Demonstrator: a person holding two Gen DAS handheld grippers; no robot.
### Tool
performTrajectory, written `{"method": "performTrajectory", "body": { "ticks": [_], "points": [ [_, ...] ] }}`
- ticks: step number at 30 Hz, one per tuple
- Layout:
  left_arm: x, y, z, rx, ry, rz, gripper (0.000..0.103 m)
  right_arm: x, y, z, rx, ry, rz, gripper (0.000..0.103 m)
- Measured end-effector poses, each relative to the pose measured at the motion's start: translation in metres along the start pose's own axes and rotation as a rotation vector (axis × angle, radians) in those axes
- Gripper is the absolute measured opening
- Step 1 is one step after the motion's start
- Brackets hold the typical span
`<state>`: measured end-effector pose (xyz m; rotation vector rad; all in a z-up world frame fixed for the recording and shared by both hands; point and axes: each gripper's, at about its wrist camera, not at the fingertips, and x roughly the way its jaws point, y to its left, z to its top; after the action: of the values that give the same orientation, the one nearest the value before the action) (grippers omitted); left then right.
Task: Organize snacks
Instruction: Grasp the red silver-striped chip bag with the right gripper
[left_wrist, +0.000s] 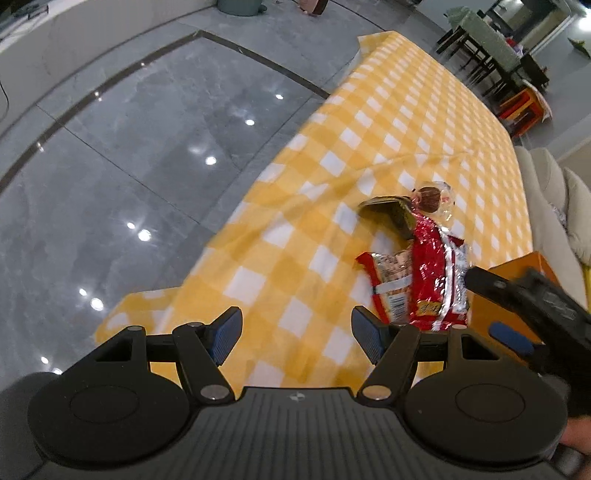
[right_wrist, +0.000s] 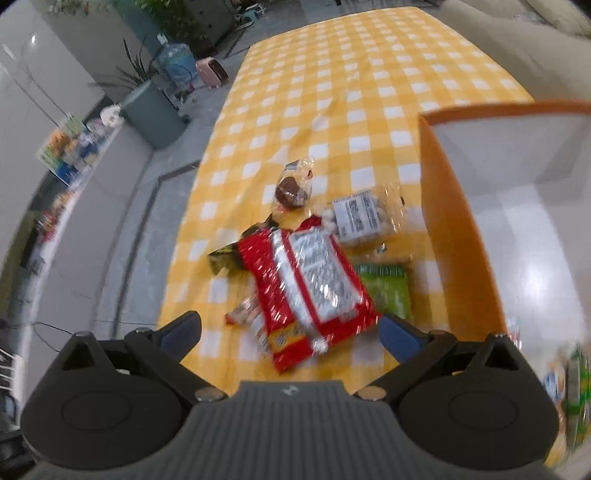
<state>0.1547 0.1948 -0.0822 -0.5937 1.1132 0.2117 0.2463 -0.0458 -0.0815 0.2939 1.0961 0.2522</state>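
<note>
Both grippers empty. My right gripper (right_wrist: 290, 332) is spread wide, poised over the near end of the big red snack bag (right_wrist: 314, 284). My left gripper (left_wrist: 297, 332) is likewise wide apart, over bare checked worktop (left_wrist: 406, 110) left of the pile.

Snacks lie heaped on the worktop just left of the orange bin (right_wrist: 443, 221): the red bag on top, a green packet (right_wrist: 388, 288) partly under its right edge, a clear bag of pale pieces (right_wrist: 364, 218) beyond, a wrapped chocolate cake (right_wrist: 291, 190) farthest.

Risks, as I judge them: the foil is slick and puffy, so a shallow pinch may slip. Lifting could drag the green packet. The right view is blurred, so aim is uncertain.
</note>
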Motion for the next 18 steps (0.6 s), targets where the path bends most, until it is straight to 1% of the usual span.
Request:
{"method": "performTrajectory", "body": {
  "ticks": [3, 6, 10, 14, 16, 17, 18],
  "points": [
    [0.009, -0.003, 0.002, -0.004, 0.028, -0.032, 0.079, 0.022, 0.011, 0.009, -0.089, -0.018, -0.083, 0.100],
    [0.016, -0.007, 0.003, 0.011, 0.043, -0.028, 0.079, 0.045, 0.020, 0.013, -0.173, -0.019, -0.135, 0.100],
    [0.021, -0.008, 0.004, 0.023, 0.051, -0.004, 0.079, 0.063, 0.029, 0.011, -0.271, -0.020, -0.147, 0.100],
    [0.021, 0.000, 0.004, 0.001, 0.055, 0.003, 0.079, 0.074, 0.035, 0.005, -0.337, -0.036, -0.173, 0.099],
    [0.019, 0.003, 0.006, -0.009, 0.046, 0.001, 0.079, 0.077, 0.035, 0.001, -0.350, -0.052, -0.178, 0.093],
    [0.018, 0.004, 0.006, -0.011, 0.041, 0.001, 0.079, 0.078, 0.036, 0.000, -0.354, -0.056, -0.182, 0.082],
    [0.017, 0.005, 0.006, -0.012, 0.037, 0.003, 0.079, 0.078, 0.037, -0.002, -0.361, -0.068, -0.195, 0.076]
  ]
}}
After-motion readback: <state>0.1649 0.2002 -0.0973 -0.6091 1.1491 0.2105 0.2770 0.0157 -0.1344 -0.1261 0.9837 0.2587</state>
